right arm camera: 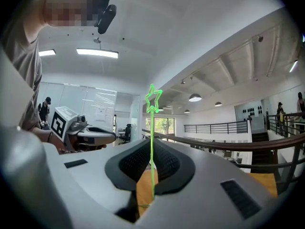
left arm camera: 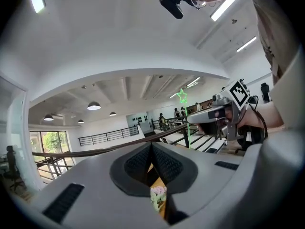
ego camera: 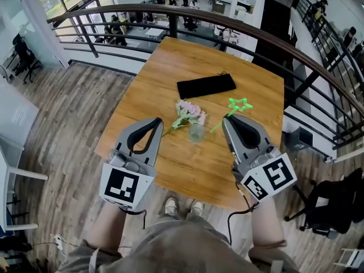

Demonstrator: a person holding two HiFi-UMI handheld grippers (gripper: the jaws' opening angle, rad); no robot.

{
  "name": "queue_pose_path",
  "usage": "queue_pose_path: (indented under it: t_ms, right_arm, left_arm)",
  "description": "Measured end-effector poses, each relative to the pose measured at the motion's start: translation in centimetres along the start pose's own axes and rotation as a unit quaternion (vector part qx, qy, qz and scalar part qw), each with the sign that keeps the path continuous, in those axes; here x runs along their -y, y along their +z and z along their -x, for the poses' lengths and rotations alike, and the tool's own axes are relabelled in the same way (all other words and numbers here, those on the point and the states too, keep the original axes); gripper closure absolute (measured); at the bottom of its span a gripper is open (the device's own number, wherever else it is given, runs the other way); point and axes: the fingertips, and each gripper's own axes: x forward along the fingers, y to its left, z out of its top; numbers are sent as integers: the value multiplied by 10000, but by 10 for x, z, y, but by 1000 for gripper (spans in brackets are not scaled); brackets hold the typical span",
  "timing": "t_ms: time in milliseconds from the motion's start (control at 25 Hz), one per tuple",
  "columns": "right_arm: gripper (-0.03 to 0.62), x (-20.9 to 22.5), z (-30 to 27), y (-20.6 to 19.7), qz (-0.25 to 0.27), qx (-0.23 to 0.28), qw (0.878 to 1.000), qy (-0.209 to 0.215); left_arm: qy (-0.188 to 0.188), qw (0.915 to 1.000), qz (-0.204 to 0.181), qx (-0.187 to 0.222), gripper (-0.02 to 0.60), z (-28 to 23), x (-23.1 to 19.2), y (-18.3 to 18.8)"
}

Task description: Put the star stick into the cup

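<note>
Clamped in the right hand-held gripper (right arm camera: 152,149): the star stick (right arm camera: 152,123), with both ribbed black pads closed on its thin green shaft. Seen in the right gripper view as standing straight out along the jaws, long axis in line with them, open green star outline at the far tip, a short length of shaft trailing back below the grip. From the head view, held slantwise above the bench (ego camera: 170,169): star end up and to the right, away from the person, lower end down and to the left, close by the right side of the cup (ego camera: 197,132). Not inside the cup; touching it or not, hard to tell.

Beside it, the left hand-held gripper (left arm camera: 151,147), pads closed together at the tip with nothing between them, hovering over the near left part of the bench. Glimpsed through the gap below its pads: pink flowers (left arm camera: 158,194).

On the back of each hand-held gripper, a marker cube (ego camera: 268,178) printed with black-and-white square code patterns, the only print legible here.

Farther out on the wooden bench: the clear cup upright near the middle, the flowers lying just beside it to its upper left with stems trailing left, and a flat black pouch (ego camera: 206,86) well beyond, toward the far edge. Past that, a dark curved railing (ego camera: 170,9).
</note>
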Motion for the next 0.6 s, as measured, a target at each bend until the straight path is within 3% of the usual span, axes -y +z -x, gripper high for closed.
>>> queue_pose_path:
  t_ms: [160, 320, 600]
  right_arm:
    - [553, 15, -25, -22, -63, -115, 9999, 18]
    - [553, 26, -48, -63, -200, -400, 9990, 2]
    - [553, 46, -82, -155, -589, -1128, 9917, -191]
  left_arm:
    - [-79, 9999, -43, -77, 566, -25, 3, -15]
    - [-64, 9998, 211, 15, 566, -39, 5, -30]
    - [-197, 9974, 390, -581, 566, -70, 7, -92]
